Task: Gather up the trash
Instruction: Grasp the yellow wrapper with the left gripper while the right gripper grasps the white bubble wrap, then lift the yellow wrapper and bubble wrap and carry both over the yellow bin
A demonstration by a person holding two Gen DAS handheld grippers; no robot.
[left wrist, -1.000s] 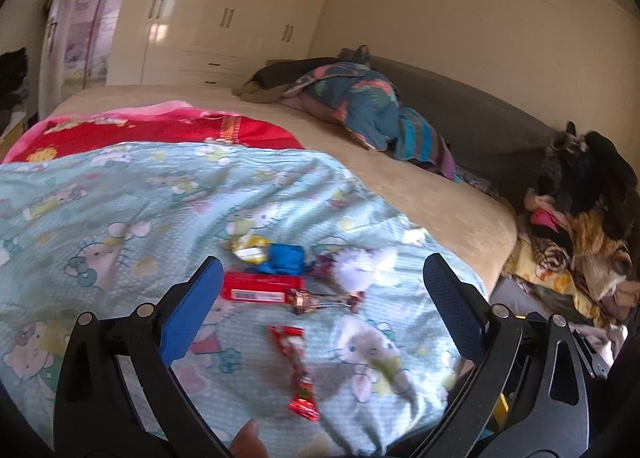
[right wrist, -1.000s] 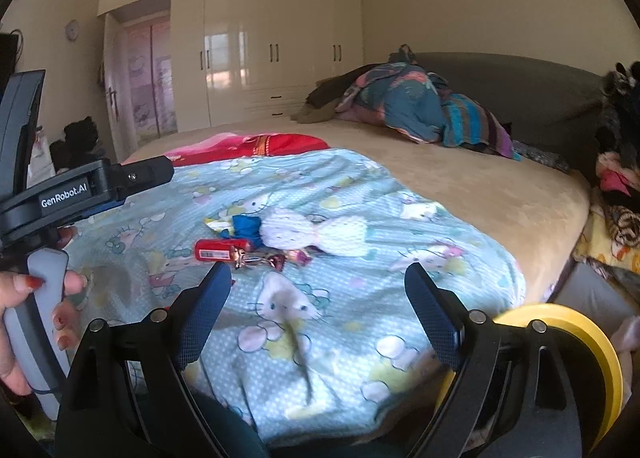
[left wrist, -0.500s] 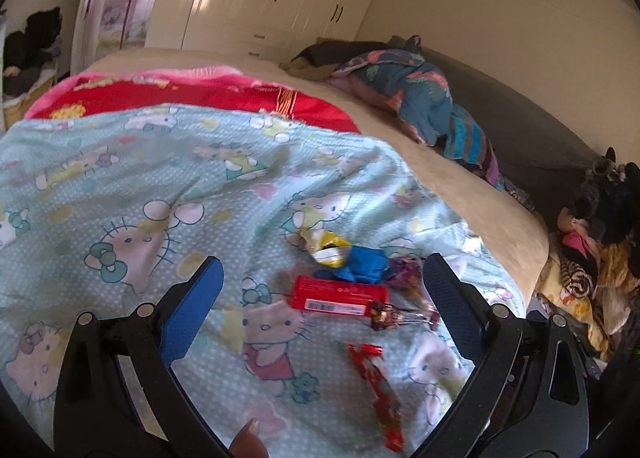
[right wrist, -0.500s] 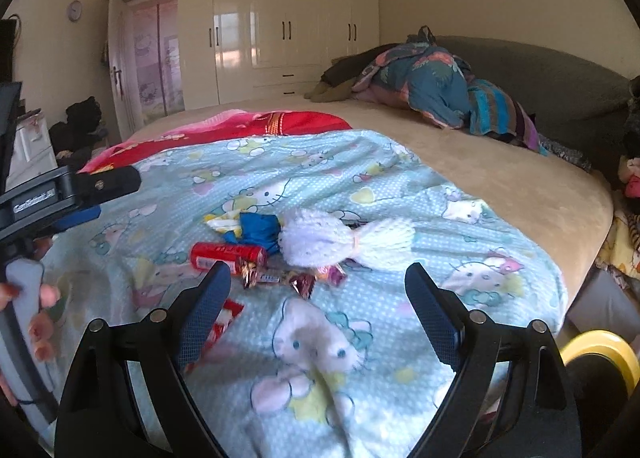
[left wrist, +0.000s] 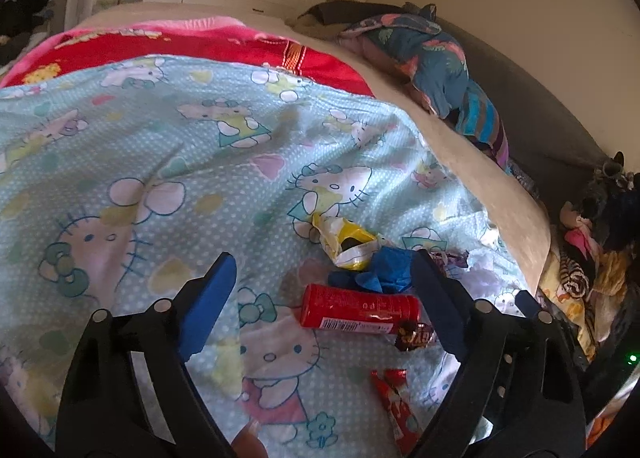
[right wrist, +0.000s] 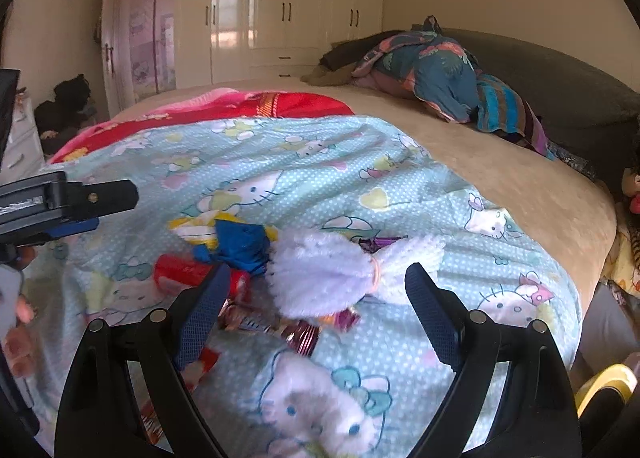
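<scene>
Both claws gape wide over the bed's Hello Kitty blanket (left wrist: 168, 162): the left claw (left wrist: 324, 282) above a red tube (left wrist: 360, 308), the right claw (right wrist: 316, 290) before a fluffy white bundle (right wrist: 324, 270)

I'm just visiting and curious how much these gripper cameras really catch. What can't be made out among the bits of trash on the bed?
- Dark candy wrapper: left wrist view, partly behind the left gripper's finger.
- Red tube: right wrist view, one end hidden by the right gripper's finger; label unreadable.
- Purple wrapper: right wrist view, mostly behind the white fluffy bundle.
- Long red wrapper: left wrist view, print blurred.
</scene>
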